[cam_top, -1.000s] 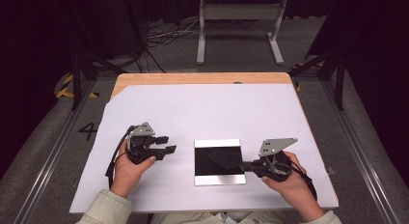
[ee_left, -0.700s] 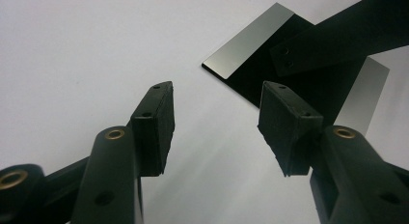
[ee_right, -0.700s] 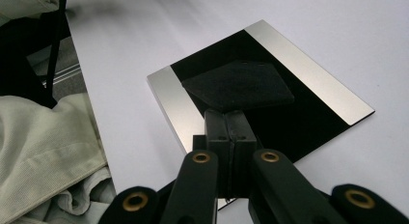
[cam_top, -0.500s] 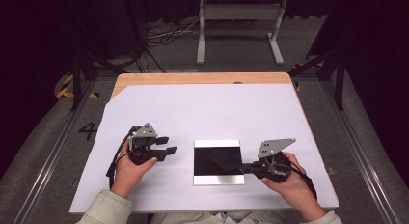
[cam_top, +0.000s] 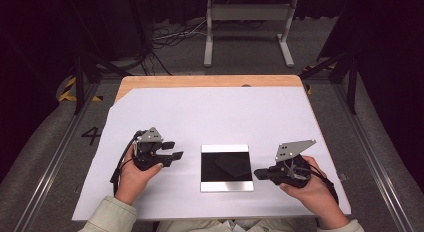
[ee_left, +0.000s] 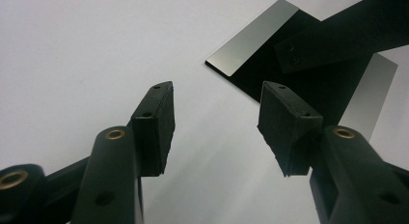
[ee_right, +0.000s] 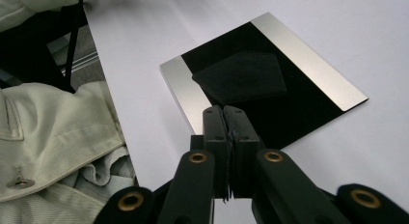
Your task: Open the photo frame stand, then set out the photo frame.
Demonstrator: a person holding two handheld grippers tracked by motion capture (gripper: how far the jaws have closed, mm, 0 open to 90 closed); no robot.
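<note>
A square glossy black plate (cam_top: pixel 226 167) with silver strips along two edges lies flat on the white table sheet (cam_top: pixel 210 112), near the front. My left gripper (cam_top: pixel 174 150) rests to the left of the plate, apart from it, and is open with nothing between its pads (ee_left: pixel 154 122). In the left gripper view the plate (ee_left: pixel 260 40) lies beyond the jaws to the upper right. My right gripper (cam_top: pixel 257 173) is shut at the plate's right edge. In the right gripper view its closed tips (ee_right: pixel 224 113) sit at the near silver strip of the plate (ee_right: pixel 289 103); I see nothing held.
A wooden table edge (cam_top: pixel 200 81) shows beyond the white sheet. Behind the table stand a metal frame (cam_top: pixel 247 22) and loose cables (cam_top: pixel 170 39) on the floor. A pale sleeve (ee_right: pixel 58 137) lies close to the right gripper at the table's front edge.
</note>
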